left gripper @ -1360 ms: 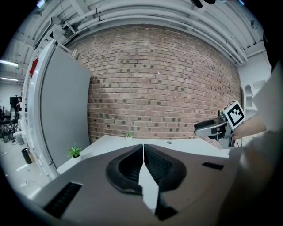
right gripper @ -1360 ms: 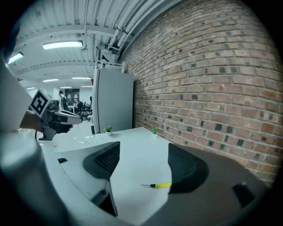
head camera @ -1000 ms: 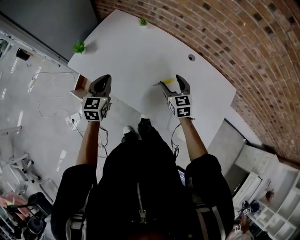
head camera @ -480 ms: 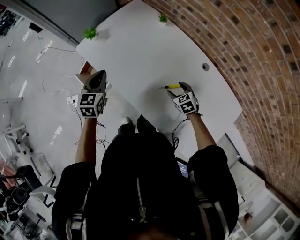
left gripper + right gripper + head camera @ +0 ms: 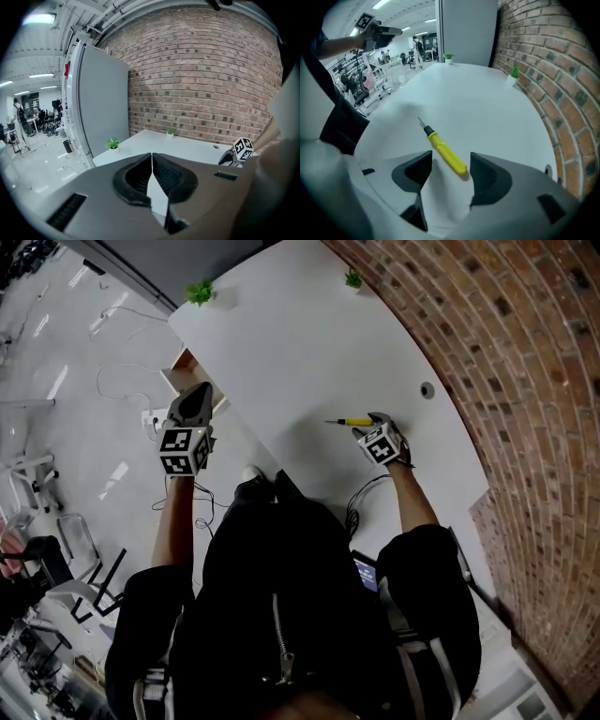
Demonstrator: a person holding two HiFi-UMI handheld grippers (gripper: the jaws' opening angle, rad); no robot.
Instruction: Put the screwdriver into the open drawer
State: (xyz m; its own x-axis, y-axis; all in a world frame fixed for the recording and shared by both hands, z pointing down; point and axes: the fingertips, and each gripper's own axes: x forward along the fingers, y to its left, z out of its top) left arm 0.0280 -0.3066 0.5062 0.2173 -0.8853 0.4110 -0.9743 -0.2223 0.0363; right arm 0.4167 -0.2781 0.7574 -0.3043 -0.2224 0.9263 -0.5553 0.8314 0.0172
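A yellow-handled screwdriver (image 5: 351, 422) lies flat on the white table (image 5: 281, 343), its metal tip pointing left in the head view. My right gripper (image 5: 374, 421) points steeply down over it. In the right gripper view the handle's end (image 5: 449, 156) lies between the jaws, which are closing; the pads (image 5: 483, 174) do not touch it. My left gripper (image 5: 196, 393) hangs off the table's left edge, just short of the open wooden drawer (image 5: 185, 363). Its jaws (image 5: 152, 157) are shut with nothing in them.
Two small potted plants (image 5: 199, 292) (image 5: 352, 279) stand at the table's far end, and a round cable hole (image 5: 427, 390) sits near the brick wall (image 5: 506, 352). Cables and a power strip (image 5: 153, 418) lie on the floor left of the table.
My right gripper has dropped and tipped down onto the table over the screwdriver's handle. The left gripper has shifted a little toward the drawer at the table's edge.
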